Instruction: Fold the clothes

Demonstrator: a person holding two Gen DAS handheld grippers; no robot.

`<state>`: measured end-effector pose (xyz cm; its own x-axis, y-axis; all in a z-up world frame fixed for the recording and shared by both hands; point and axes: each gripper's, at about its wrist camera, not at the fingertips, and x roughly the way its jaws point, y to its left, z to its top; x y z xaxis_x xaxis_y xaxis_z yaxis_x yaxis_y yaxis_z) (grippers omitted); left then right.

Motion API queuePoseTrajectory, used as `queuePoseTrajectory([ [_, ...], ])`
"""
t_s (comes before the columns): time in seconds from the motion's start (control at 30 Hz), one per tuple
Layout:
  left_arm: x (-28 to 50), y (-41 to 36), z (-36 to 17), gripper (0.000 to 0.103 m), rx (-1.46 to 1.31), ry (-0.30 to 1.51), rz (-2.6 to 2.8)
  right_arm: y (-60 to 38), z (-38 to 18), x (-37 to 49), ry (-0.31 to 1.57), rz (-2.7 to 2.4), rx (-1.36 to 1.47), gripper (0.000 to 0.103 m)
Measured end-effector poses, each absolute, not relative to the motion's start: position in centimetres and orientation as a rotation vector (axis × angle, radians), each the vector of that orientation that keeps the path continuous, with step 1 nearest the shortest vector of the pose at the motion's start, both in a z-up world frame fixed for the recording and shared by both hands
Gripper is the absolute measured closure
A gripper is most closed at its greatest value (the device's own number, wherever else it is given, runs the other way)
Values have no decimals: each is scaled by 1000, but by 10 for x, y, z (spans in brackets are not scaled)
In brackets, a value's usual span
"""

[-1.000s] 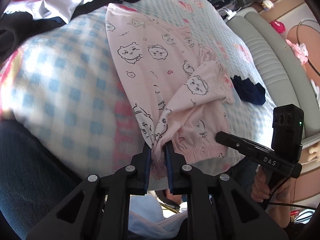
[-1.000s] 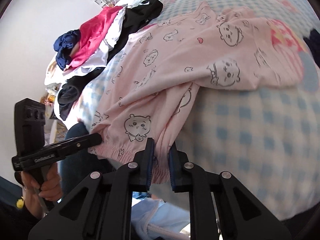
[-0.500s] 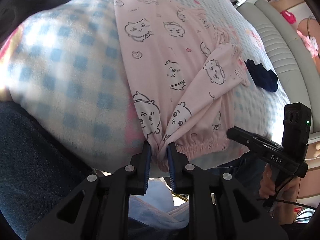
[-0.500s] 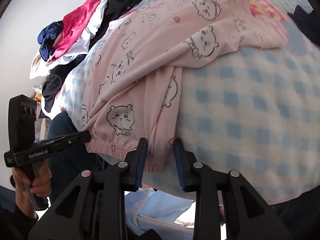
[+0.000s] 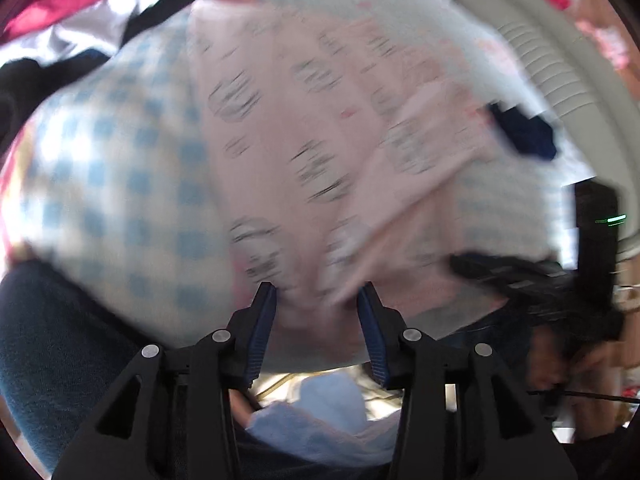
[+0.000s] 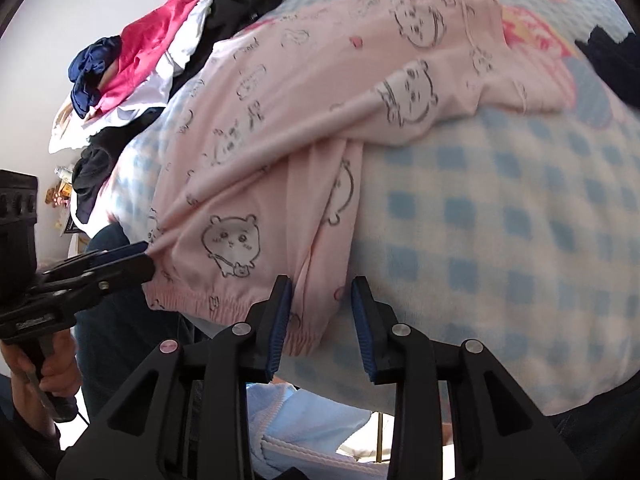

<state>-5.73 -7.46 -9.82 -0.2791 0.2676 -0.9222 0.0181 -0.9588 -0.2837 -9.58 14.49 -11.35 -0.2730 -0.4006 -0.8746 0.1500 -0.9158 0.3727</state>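
Observation:
Pink pyjama trousers (image 5: pixel 304 128) with a cartoon animal print lie spread on the bed, one leg folded across the other, and their elastic waistband (image 6: pixel 224 304) hangs at the near edge. My left gripper (image 5: pixel 316 292) is at the waistband's left corner; its jaws are opening, with pink cloth loose between them. My right gripper (image 6: pixel 321 284) is at the other corner, also opening, and the hem hangs between its pads unpressed. The left gripper (image 6: pixel 132 258) also shows in the right wrist view, touching the waistband. The left wrist view is blurred.
A blue-and-white checked blanket (image 6: pixel 500 220) covers the bed. A pile of red, white, black and navy clothes (image 6: pixel 152 52) lies at the far left. A small navy item (image 5: pixel 524 136) sits right of the trousers. Light blue cloth (image 6: pixel 304 412) lies below the grippers, near the person's jeans (image 5: pixel 48 340).
Both grippers were shut on the waistband corners a second ago; now their jaws stand apart and the cloth is let go. The left wrist view has swung and blurred.

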Motion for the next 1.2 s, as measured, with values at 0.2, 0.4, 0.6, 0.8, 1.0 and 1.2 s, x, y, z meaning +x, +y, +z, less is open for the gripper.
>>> queuePoseTrajectory([
  [0.2,-53,-91,-72,61,-1633,-480,2382,164,-95,-86,-342,-2290,1550,67],
  [0.4,-67,-67,-64,60,-1629,-293,2394,157,-96,-94,-347,-2279,1549,67],
  [0.6,-67,-73,-76,60,-1745,-234,2392,153,-108,-91,-285,-2274,1631,66],
  [0.8,-71,-64,-37,60,-1494,-303,2360,191,-67,-81,-286,-2403,1484,58],
  [1.0,-122,3,-19,61,-1367,-126,2306,249,-72,-102,-499,-2472,1539,58],
  [1.2,-172,90,-23,61,-1305,110,2213,268,-72,-118,-544,-2492,1549,58],
])
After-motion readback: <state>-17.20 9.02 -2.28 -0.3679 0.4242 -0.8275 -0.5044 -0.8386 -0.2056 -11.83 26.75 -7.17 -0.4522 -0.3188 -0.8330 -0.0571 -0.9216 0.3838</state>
